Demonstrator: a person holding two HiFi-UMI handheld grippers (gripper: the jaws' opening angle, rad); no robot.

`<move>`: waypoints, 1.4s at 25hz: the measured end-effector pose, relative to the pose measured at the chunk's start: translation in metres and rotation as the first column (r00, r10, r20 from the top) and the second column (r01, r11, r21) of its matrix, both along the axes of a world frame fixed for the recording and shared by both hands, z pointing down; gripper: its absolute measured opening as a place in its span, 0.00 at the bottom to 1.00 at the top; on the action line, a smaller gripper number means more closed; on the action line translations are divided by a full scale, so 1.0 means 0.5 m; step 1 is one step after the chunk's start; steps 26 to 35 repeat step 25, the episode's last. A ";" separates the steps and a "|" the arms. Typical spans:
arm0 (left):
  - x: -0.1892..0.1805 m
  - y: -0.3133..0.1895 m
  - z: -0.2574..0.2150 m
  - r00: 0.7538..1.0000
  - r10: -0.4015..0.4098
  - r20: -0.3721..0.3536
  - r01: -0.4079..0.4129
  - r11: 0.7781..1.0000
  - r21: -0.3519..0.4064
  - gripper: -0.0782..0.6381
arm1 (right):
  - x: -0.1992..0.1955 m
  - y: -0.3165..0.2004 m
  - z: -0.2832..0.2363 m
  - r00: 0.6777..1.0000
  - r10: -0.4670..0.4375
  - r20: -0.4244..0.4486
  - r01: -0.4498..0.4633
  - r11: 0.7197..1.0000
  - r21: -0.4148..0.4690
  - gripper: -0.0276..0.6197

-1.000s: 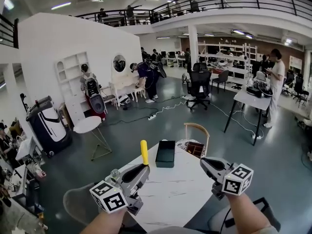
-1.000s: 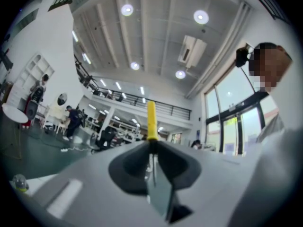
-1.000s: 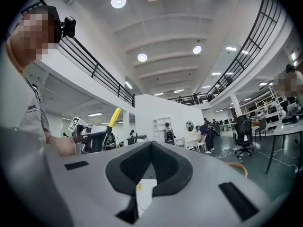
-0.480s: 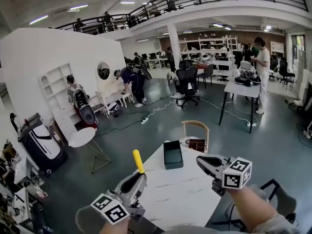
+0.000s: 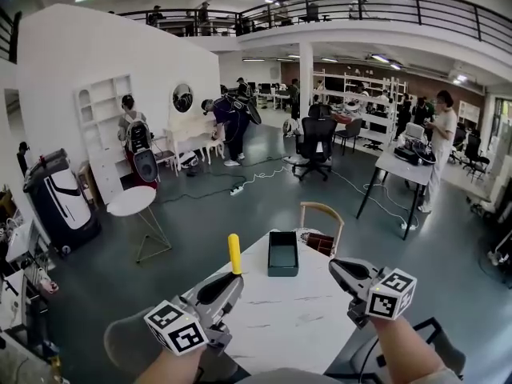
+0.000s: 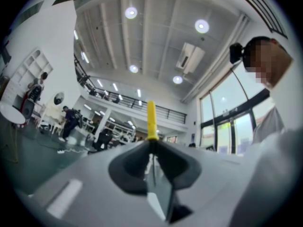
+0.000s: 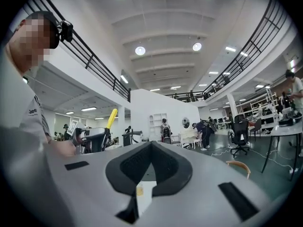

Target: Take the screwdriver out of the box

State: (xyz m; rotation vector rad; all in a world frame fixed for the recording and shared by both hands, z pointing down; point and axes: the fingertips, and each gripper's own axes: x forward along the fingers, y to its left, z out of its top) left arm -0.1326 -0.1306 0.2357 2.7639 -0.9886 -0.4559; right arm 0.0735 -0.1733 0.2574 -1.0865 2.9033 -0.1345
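Two hand-held grippers sit lowest in the head view, each at the end of a bare forearm and each carrying its marker cube; the left hand-held gripper point(image 5: 231, 279) is clamped on the screwdriver point(image 5: 235, 253), whose metal shaft runs between the pads while the yellow handle sticks up past the tips, close to upright; the right hand-held gripper point(image 5: 335, 264) holds nothing, its tips pressed together, and through the hollow behind them its own view shows only a patch of the pale top below; both tools hang over the near part of the white, faintly veined surface point(image 5: 282, 314), the left at its near-left edge, the right at its right side, well apart from each other; farther along that surface stands the black box point(image 5: 282, 254), open at the top and dark inside, so the screwdriver is out of it and well apart from it, up in the air to its left; just behind the far edge is a chair point(image 5: 322, 209) with a curved wooden back; beyond lies a grey-green floor with a small round white side table point(image 5: 132, 201) to the left and a black office chair point(image 5: 318, 138) farther back; several people stand or bend near a white partition wall point(image 5: 96, 62) and by a desk point(image 5: 408, 166) at the right; a railed mezzanine point(image 5: 360, 6) runs across the far top.
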 end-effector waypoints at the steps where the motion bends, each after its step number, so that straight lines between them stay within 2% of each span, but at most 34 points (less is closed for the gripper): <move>1: 0.005 -0.001 0.001 1.000 0.003 0.001 -0.003 1.000 0.000 0.19 | 0.002 0.000 0.003 1.000 0.000 -0.014 0.000 1.000 0.006 0.05; 10: 0.030 0.006 0.006 1.000 0.016 0.010 -0.016 1.000 -0.007 0.19 | 0.017 0.007 0.017 1.000 -0.009 -0.027 0.009 1.000 -0.001 0.05; 35: 0.027 -0.010 0.013 1.000 0.003 -0.001 -0.003 1.000 -0.020 0.19 | 0.009 -0.016 0.023 0.999 -0.029 -0.026 0.029 1.000 -0.007 0.05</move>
